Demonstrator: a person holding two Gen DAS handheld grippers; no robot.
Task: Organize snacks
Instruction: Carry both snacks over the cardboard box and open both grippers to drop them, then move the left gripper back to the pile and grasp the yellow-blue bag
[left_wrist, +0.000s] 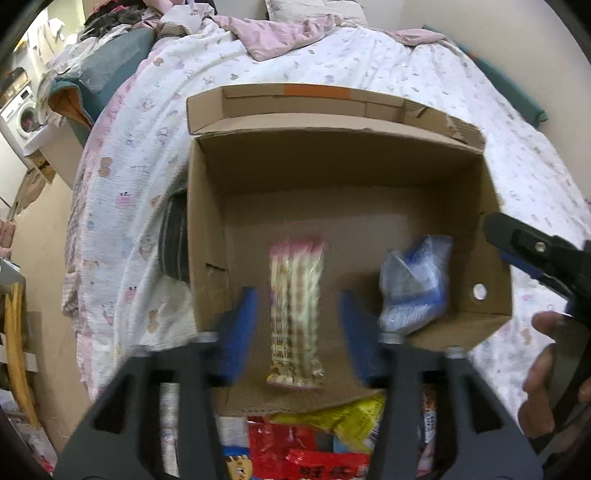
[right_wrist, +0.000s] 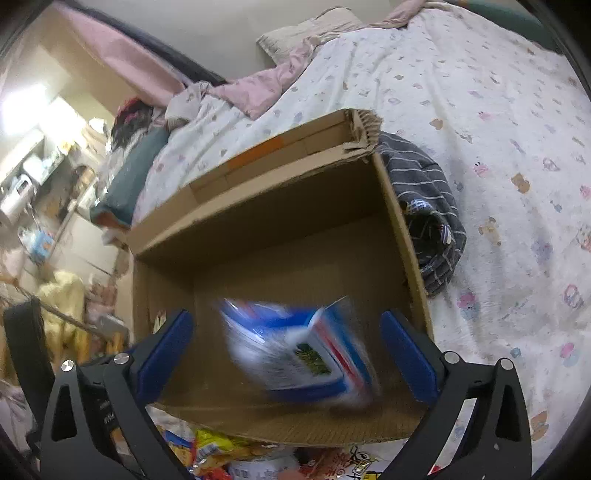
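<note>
With both the left gripper (left_wrist: 295, 325) and right gripper (right_wrist: 288, 354) released, a pink-striped snack packet (left_wrist: 295, 314) and a blurred blue-and-white snack bag (right_wrist: 295, 350) occupy the open brown cardboard box (left_wrist: 207, 236), while a heap of colourful snack packets (left_wrist: 317, 443) outside awaits sorting.

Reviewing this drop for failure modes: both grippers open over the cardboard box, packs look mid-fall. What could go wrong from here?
1. The blue-and-white pack is blurred and tilted between the right gripper fingers; it may land on edge or bounce toward the box's near wall.
2. The pink-striped pack sits between the left gripper pads; withdrawing carelessly could snag it.
3. Loose snacks crowd the box's near edge.
</note>
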